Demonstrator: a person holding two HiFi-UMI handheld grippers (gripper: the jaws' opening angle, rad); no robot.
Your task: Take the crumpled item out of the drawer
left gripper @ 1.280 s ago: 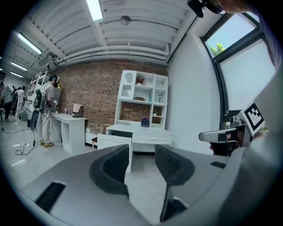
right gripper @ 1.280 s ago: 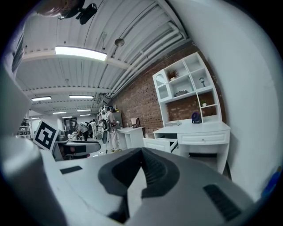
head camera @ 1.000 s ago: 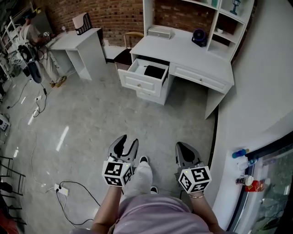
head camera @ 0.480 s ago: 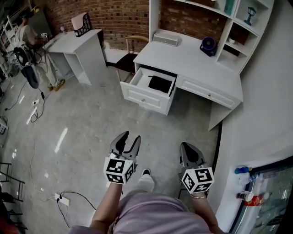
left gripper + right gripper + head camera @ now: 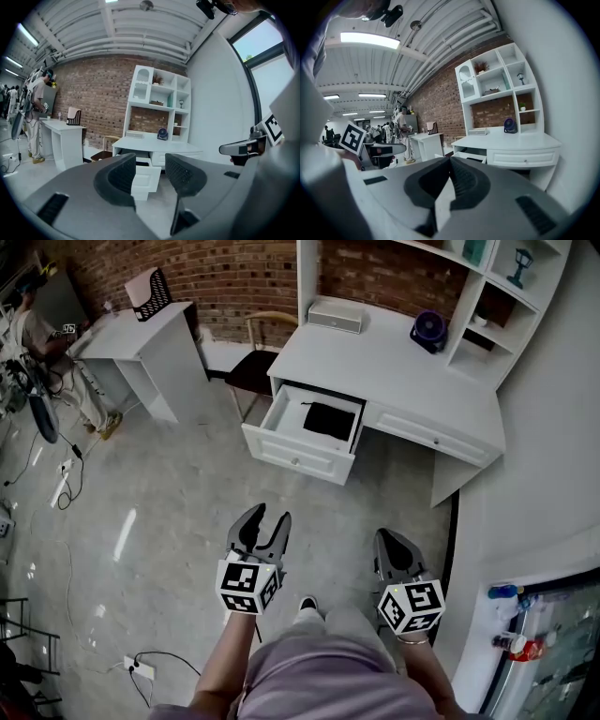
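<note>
Change since a second ago: open drawer (image 5: 294, 455) and desk (image 5: 394, 367) now sit lower in the head view, while both grippers remain low over the floor (image 5: 169, 512).
Drawer: pulled out from the desk's left side; its neighbour to the right is closed.
Drawer contents: crumpled item (image 5: 329, 420), black, lying toward the right of the white interior.
Left gripper (image 5: 269, 517): jaws apart, nothing between them, well apart from the drawer.
Right gripper (image 5: 385, 538): jaws pressed together with nothing gripped.
Desk top: white box (image 5: 336, 316) near the back, dark fan (image 5: 429, 332) to its right, below the white shelf unit (image 5: 487, 287).
Chair (image 5: 255, 362): just left of the desk.
Second desk (image 5: 141, 334): white, at the far left, with a black rack (image 5: 150, 292) on it; a person (image 5: 37, 324) stands beside it.
Room: brick wall (image 5: 234, 273) behind the desks; glossy grey floor with a power strip (image 5: 141, 668) and cables at the lower left.
</note>
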